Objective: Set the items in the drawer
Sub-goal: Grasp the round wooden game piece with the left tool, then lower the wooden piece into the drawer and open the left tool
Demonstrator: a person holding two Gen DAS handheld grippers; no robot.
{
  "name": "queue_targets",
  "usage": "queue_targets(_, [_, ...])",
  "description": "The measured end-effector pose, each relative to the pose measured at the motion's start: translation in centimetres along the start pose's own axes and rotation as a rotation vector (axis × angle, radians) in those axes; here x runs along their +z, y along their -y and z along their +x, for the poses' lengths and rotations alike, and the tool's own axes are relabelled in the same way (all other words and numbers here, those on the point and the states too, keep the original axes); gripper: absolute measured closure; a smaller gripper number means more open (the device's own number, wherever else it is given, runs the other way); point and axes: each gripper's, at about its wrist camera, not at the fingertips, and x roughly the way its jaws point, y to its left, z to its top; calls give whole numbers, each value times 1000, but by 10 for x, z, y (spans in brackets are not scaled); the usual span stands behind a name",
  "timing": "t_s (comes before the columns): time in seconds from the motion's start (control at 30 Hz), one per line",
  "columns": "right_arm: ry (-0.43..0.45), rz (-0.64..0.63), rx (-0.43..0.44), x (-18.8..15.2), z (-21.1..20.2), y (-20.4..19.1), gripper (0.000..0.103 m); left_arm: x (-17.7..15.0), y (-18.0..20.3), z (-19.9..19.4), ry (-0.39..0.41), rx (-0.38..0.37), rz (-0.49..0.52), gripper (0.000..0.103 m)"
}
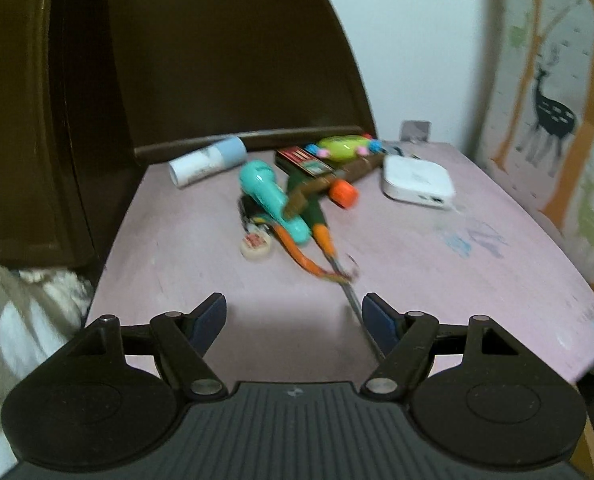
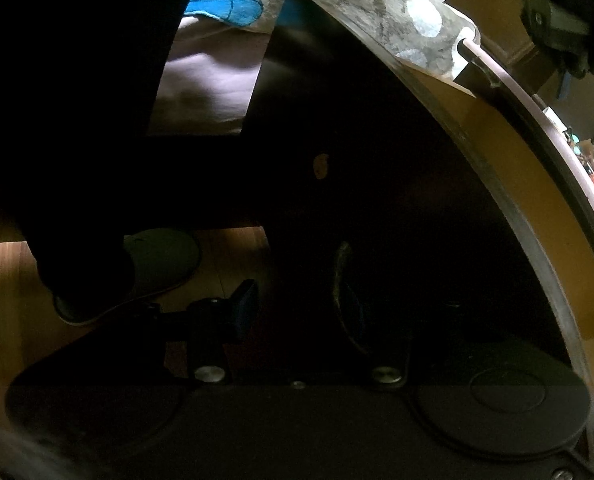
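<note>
In the left wrist view my left gripper point(image 1: 295, 312) is open and empty, low over the near part of a pink tabletop point(image 1: 177, 240). Ahead lies a pile of items: a teal toy point(image 1: 273, 200), a screwdriver with an orange and green handle point(image 1: 325, 236), a white tube with a blue cap point(image 1: 207, 162), a small round tape roll point(image 1: 257, 245), an orange cap point(image 1: 344, 194), a yellow-green toy point(image 1: 343, 147), a dark box point(image 1: 301, 160) and a white flat box point(image 1: 417, 182). In the right wrist view my right gripper point(image 2: 297, 308) sits against the dark drawer front point(image 2: 377, 200); only its left finger point(image 2: 243, 304) shows.
A dark brown headboard point(image 1: 217, 60) rises behind the table. A deer-print curtain point(image 1: 553, 100) hangs at the right. In the right wrist view a person's dark leg and grey shoe point(image 2: 161, 260) stand on the wooden floor point(image 2: 1, 280), and a tan drawer side point(image 2: 537, 200) curves past.
</note>
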Motion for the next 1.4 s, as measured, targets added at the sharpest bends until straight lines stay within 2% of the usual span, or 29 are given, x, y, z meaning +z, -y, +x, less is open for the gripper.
queue_targets(0.17, [8,-8,3,-2,-1,-1,54,10,-16,28,9,44,-4,46])
queue_targets(0.27, [12,-13,4,-2,-1,-2,53,14,-23,42,12,45,-20,49])
queue_targets(0.4, [15,-20,5,-2,-1,-3,52,15,-26,53,16,30,-20,61])
queue_targets(0.6, [19,-26,8,-4,-2,-3,52,18,-31,70,22,8,-20,63])
queue_targets(0.7, [20,-27,8,-5,-2,-3,52,20,-32,70,12,-14,-7,78])
queue_targets(0.87, [14,-25,7,-4,-1,-3,52,17,-23,59,-22,-17,43,78])
queue_targets(1.1, [1,-34,7,-1,-2,-1,52,6,-7,20,-51,-25,74,78])
queue_targets(1.4, [-21,-7,7,4,-3,3,52,-23,40,-43,-103,-102,177,78])
